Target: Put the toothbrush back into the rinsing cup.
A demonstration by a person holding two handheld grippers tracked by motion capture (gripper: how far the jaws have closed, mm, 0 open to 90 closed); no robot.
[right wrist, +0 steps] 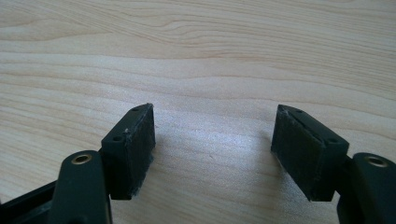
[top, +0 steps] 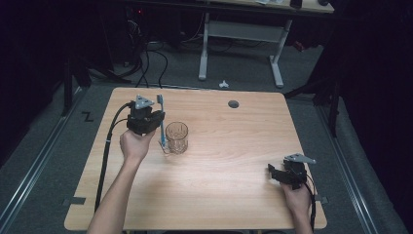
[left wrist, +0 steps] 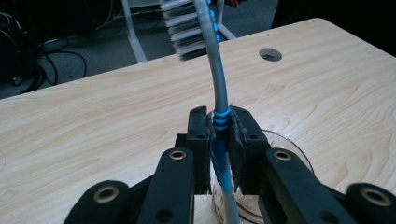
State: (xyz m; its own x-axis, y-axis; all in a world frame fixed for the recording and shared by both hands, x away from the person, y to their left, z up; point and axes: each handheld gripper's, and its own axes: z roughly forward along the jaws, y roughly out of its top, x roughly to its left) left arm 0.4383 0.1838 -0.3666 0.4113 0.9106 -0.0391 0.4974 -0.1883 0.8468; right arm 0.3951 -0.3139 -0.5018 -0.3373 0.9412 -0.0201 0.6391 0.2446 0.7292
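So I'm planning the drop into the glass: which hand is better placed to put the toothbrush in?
Left. Its hand-held gripper already clamps the toothbrush upright above the glass. The right hand-held gripper is open over bare table, well away.

Grey-and-blue toothbrush (left wrist: 219, 93), clear patterned glass (top: 176, 137), pale woodgrain table (top: 234, 161).

Dim room, grey floor (top: 44, 146), white-legged desk (top: 272, 29) behind.

A light wooden table (top: 224, 161) carried a clear glass (top: 176, 138) left of centre; a round cable hole (top: 234, 104) sat near its far edge.
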